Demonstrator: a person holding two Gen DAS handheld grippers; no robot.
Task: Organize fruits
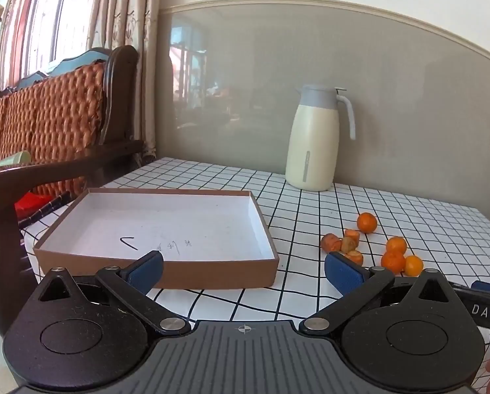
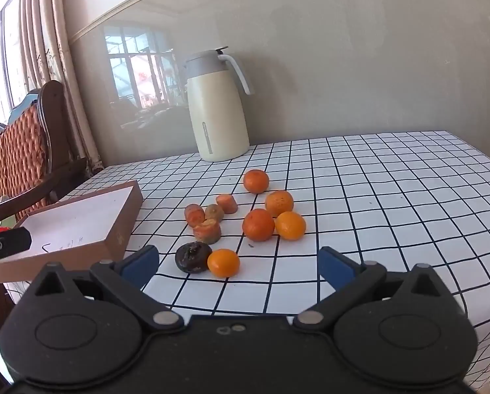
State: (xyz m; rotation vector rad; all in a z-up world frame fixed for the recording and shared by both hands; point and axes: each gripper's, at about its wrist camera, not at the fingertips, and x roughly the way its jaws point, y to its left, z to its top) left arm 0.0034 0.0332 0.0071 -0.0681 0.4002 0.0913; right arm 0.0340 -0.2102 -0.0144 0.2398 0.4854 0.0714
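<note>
A shallow brown cardboard box with a white inside (image 2: 80, 220) lies open on the table covered by a white cloth with a black grid (image 2: 392, 197); some dark scribbles mark its floor, and nothing lies in it. The left gripper (image 1: 244, 267), black with blue pads, hangs just in front of the box's near wall, its jaws spread wide with nothing between them. To the right of the box, well clear of its side wall, the fruit is scattered on the cloth. Nearest the box's front corner sits a dark, shrivelled round fruit (image 2: 192, 257), touching a bright small orange (image 2: 223, 262) on its right. Farther from the box, a tight cluster of four stubby orange carrot pieces (image 2: 207, 218) lies beside three more small oranges (image 2: 273, 218) bunched together, and a single small orange (image 2: 256, 181) rests beyond them, toward the wall. The right gripper (image 2: 238, 262), of the same black and blue make, hovers over the near part of the cloth, right of the box, its jaws also wide apart and closed on nothing; the dark fruit and bright orange lie just ahead of it. Behind the box's far right corner, against the grey wall, stands a cream thermos jug with a grey lid and handle (image 2: 217, 108).
</note>
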